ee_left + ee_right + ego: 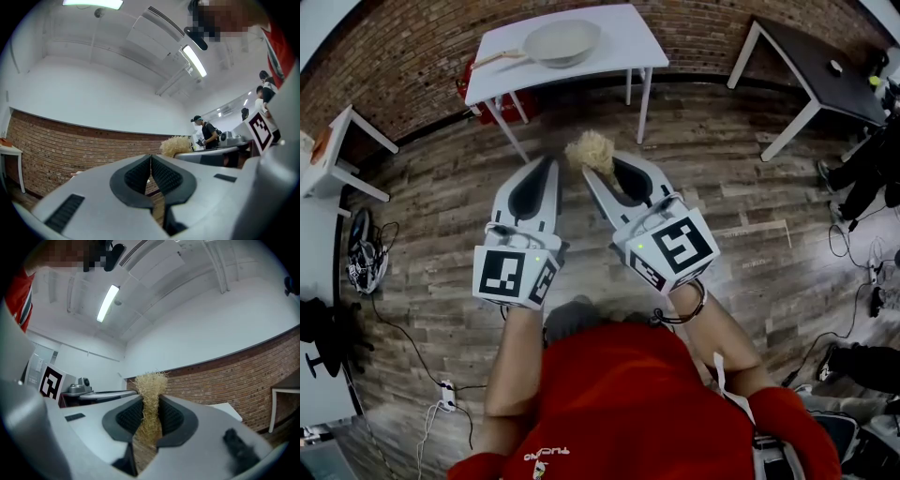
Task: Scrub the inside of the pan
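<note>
Shows the right gripper [604,169] clamped on a scrubber [589,148], a straw-coloured wad of coarse, wiry fibres pinched between ribbed black pads [127,418] and fraying out past the jaw tips. Finds the left gripper [546,164] just beside it, jaws pressed together on nothing, their ribbed faces meeting along a thin seam. Places the pan [561,41] well ahead of both grippers and well apart from them: round, shallow, pale, resting on a white table [628,42], handle [499,58] pointing toward the left gripper's side. Wooden, perhaps, though too small to tell. Sets the smooth grey-white gripper shells against a plank floor [441,216] and a red brick wall [403,56] beyond. Leaves the pan out of both gripper views. Hides the lower part of the scrubber down between the right jaws.
</note>
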A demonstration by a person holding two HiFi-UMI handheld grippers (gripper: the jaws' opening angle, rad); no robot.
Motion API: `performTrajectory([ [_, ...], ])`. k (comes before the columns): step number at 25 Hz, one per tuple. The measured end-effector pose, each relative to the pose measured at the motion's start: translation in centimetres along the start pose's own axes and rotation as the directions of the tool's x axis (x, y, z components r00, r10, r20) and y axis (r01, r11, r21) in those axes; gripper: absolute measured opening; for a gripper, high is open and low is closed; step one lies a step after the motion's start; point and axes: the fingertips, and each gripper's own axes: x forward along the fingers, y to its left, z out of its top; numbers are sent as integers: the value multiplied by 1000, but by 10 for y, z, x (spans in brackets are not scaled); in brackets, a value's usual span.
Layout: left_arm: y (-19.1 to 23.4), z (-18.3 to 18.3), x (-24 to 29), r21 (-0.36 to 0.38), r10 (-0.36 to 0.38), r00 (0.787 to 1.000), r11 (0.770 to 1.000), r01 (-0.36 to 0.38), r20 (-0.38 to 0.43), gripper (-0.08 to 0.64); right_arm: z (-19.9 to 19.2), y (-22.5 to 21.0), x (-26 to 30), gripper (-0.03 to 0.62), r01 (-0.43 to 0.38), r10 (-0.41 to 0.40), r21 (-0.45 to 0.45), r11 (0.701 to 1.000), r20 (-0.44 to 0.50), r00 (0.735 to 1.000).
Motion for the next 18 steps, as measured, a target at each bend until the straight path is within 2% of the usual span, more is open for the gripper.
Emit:
performTrajectory([
  [8, 24, -5, 18, -3, 9, 1000, 1000, -9, 12, 15, -9, -16, 24, 86, 8, -8, -5, 1000, -11, 1000],
  [18, 109, -24, 87, 3, 8, 1000, 1000, -8, 24, 15, -20, -69, 114, 86, 41, -41, -27, 999, -16, 999],
])
